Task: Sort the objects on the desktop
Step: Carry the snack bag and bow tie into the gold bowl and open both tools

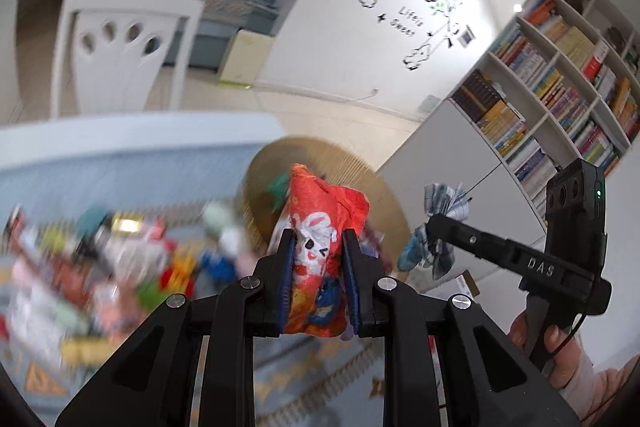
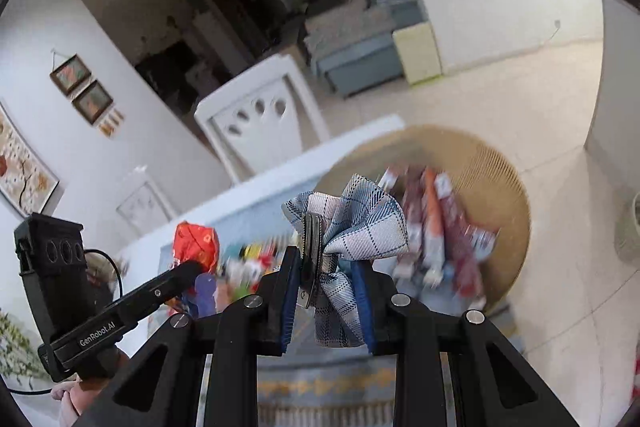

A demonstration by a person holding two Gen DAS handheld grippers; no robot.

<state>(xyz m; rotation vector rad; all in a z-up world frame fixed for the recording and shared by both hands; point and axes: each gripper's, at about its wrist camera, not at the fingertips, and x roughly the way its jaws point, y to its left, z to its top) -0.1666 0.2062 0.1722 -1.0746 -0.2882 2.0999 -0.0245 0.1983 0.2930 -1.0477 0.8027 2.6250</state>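
My left gripper [image 1: 318,239] is shut on a red-orange snack packet [image 1: 320,223] printed with a white rabbit, held up above the table. Behind it lies a round woven basket [image 1: 360,163]. My right gripper [image 2: 330,259] is shut on a blue-and-white plaid bow with a metal clip [image 2: 352,223]. That same bow [image 1: 444,203] shows in the left wrist view at the tip of the right gripper. The red packet [image 2: 196,239] appears in the right wrist view at the left gripper's tip. The woven basket [image 2: 496,163] holds several long packets [image 2: 440,223].
A blurred heap of small colourful objects [image 1: 120,259] covers the patterned blue tablecloth [image 1: 304,371]. A white chair [image 1: 124,39] stands behind the table. A bookshelf [image 1: 560,79] fills the right side. A hand [image 1: 560,351] holds the right gripper's handle.
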